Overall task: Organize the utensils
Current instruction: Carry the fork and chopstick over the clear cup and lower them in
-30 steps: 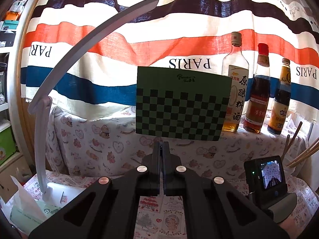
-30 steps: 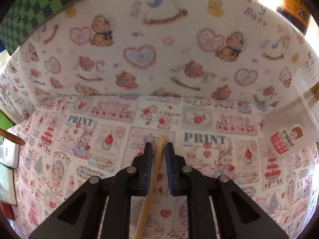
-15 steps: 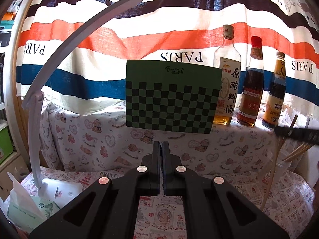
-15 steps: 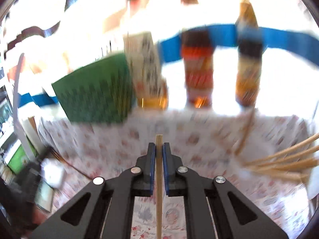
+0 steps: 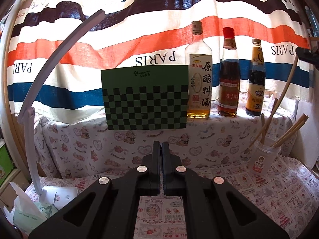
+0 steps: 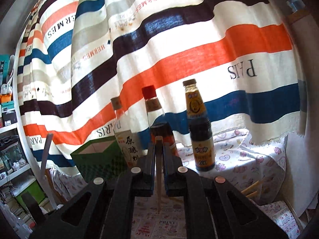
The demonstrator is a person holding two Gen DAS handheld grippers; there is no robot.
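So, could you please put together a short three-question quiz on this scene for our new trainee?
1. True or false: the right gripper is shut on a chopstick.
2. How many bottles stand on the ledge by the checkered board? A) two B) three C) four
3. Fill in: the other chopsticks stand in a clear ____.

Key: 1 true. 2 B: the clear bottle, the red-capped bottle and the dark bottle. 3 jar. The left gripper is shut and holds nothing.

A backlit striped fabric curtain printed "PARIS" hangs behind a ledge. A bear-patterned white cloth covers it. Cluttered white shelves stand at left.
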